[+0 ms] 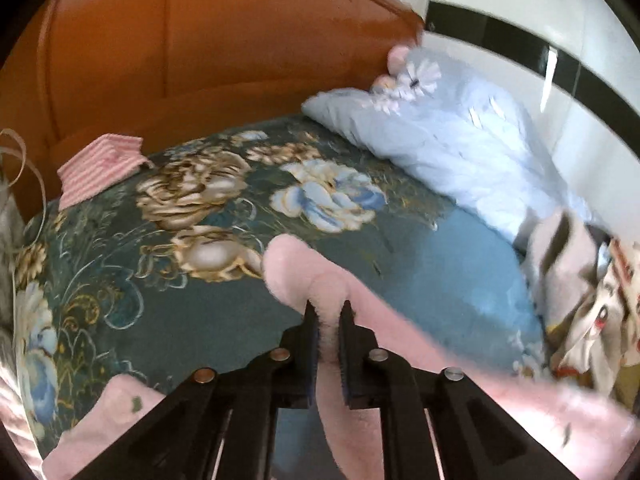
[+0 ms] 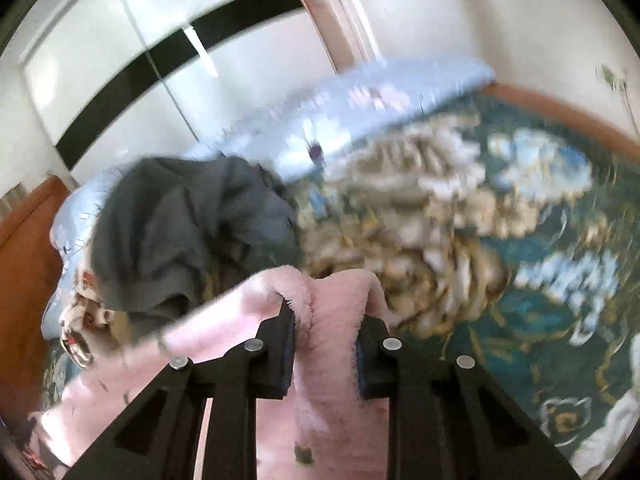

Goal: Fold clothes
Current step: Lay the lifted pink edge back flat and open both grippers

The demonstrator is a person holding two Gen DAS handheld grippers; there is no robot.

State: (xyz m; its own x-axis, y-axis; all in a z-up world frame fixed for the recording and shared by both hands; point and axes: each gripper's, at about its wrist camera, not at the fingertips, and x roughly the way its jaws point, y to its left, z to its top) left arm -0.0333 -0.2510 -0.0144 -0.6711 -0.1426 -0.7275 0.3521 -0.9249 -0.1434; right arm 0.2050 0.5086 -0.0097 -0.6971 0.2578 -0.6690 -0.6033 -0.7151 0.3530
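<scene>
Pink fleece garment [image 1: 362, 360] is filling the near edge of the left wrist view, running down between the two black fingers of the left gripper [image 1: 329, 316]. That gripper is standing narrow, its pads pinching a thin fold of the fleece, with a rounded lobe of the fabric bulging up past the fingertips. In the right wrist view the right gripper [image 2: 326, 320] is sitting somewhat wider, its fingers pressing on a thicker bunch of the same pink fleece garment [image 2: 320, 360], which is draping over the left fingertip and trailing off to the lower left.

Beneath both grippers the floral bedspread [image 1: 192, 216] is spreading out, dark teal with large gold and pale blue blooms. Beside the fleece in the right view a dark grey garment [image 2: 172, 232] is lying crumpled on the bed, with a patterned white and red cloth [image 2: 78, 320] showing under its lower edge. A pink striped cloth [image 1: 100, 168] is resting at the bedspread's far left edge in the left view. Farther back a pale blue quilt [image 1: 460, 144] with daisy prints is lying heaped along the bed's side. Behind everything an orange-brown headboard [image 1: 200, 40] is rising, next to a white wardrobe [image 2: 120, 40] crossed by a black band. The right view is blurring heavily.
</scene>
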